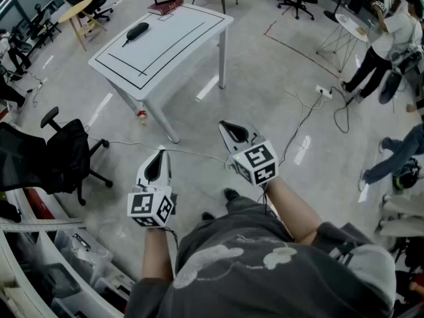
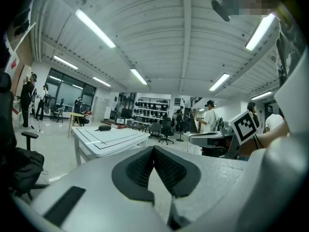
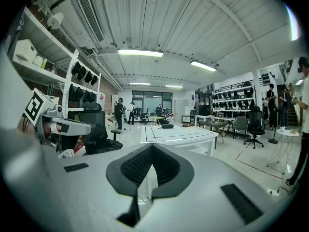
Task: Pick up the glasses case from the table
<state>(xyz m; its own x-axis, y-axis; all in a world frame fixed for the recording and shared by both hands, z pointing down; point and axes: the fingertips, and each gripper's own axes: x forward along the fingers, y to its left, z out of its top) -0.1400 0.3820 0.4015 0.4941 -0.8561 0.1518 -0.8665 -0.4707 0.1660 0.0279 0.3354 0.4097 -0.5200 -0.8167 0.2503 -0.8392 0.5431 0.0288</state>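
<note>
**Approach not yet begun: both claws shut and empty, far from the glasses case**

Seen from the head view, a person stands on open floor (image 1: 265,78) holding a claw in each hand, both roughly level and pointed ahead. The left claw (image 1: 158,159) has its jaws pressed together with nothing between them. The right claw (image 1: 232,132) is likewise closed and empty. The glasses case (image 1: 137,30), dark and oval, lies near the far left side of a white surface (image 1: 185,38) marked with a black rectangle, well apart from both claws. Each gripper view shows it small and distant beyond the closed jaws.

The task appears to be at its very start. The next move likely calls for walking up to the surface, opening one claw, and lining its jaws across the case's narrow width.
</note>
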